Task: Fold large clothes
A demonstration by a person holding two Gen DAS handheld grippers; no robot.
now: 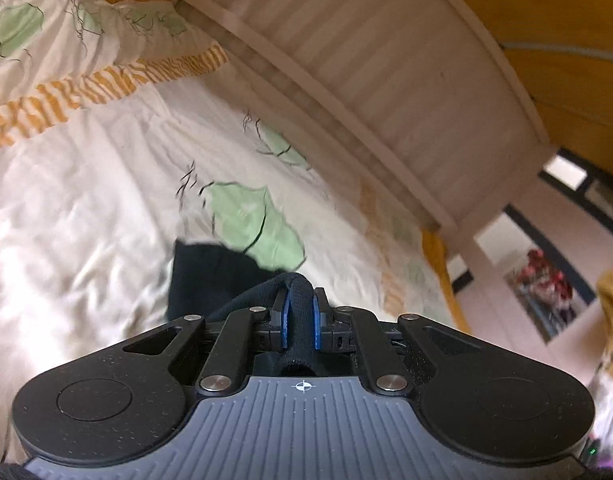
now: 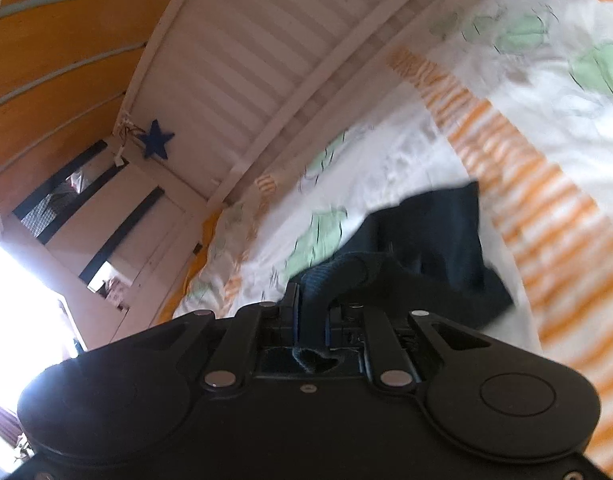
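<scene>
A dark navy garment [image 1: 204, 276] hangs over a bed with a white quilt. In the left wrist view my left gripper [image 1: 299, 300] is shut on a bunched edge of the garment, the cloth pinched between the blue pads [image 1: 317, 322] and trailing down to the left. In the right wrist view my right gripper [image 2: 312, 300] is shut on another bunched edge of the same garment [image 2: 438, 240], which drapes away to the right over the quilt. Most of the garment is hidden below both grippers.
The quilt [image 1: 106, 200] is white with green leaf prints and orange striped bands [image 2: 546, 216]. A white slatted bed frame [image 1: 366, 60] runs along the far side, with an orange wall behind it. A blue star [image 2: 156, 140] hangs on the frame.
</scene>
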